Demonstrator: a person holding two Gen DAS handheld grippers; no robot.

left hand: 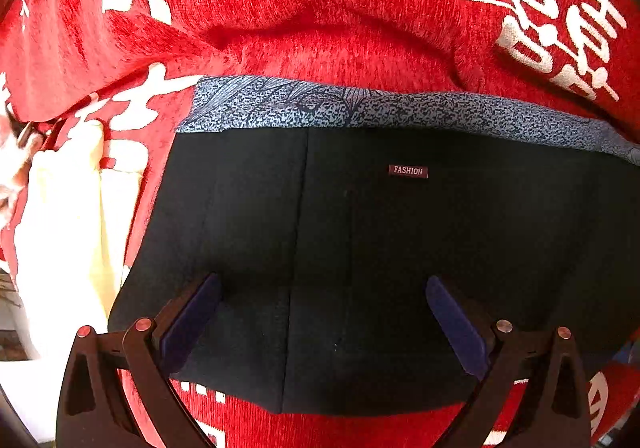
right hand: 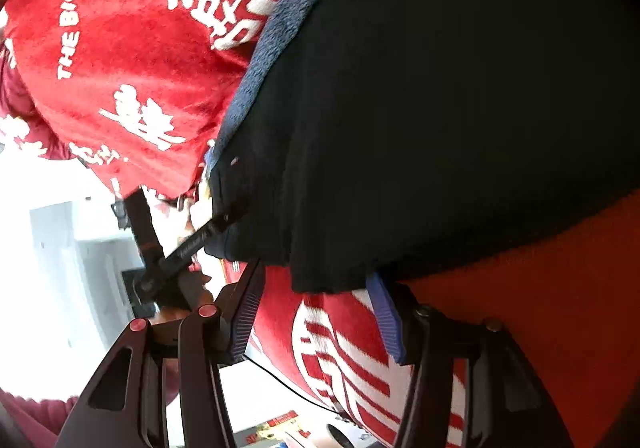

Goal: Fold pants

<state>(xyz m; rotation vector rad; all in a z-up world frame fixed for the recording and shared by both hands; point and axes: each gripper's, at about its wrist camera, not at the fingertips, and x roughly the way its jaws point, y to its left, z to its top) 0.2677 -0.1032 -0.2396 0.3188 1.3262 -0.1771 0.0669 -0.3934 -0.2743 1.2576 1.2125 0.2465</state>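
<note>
The black pants [left hand: 360,240] lie folded on a red blanket [left hand: 340,8] with white lettering. A "FASHION" label [left hand: 408,171] and a blue patterned inner waistband [left hand: 340,104] show at their far edge. My left gripper [left hand: 324,288] is open above the pants, its blue pads spread wide on either side, nothing between them. In the right wrist view the pants [right hand: 440,108] fill the upper right. My right gripper [right hand: 316,288] is open at their near edge, with the hem just past its fingertips. The left gripper's black frame [right hand: 192,244] shows at the pants' corner.
A cream cloth [left hand: 72,228] lies on the blanket to the left of the pants. The blanket [right hand: 128,48] drapes over the surface's edge in the right wrist view, with a white floor, a thin black cable [right hand: 280,376] and small items below.
</note>
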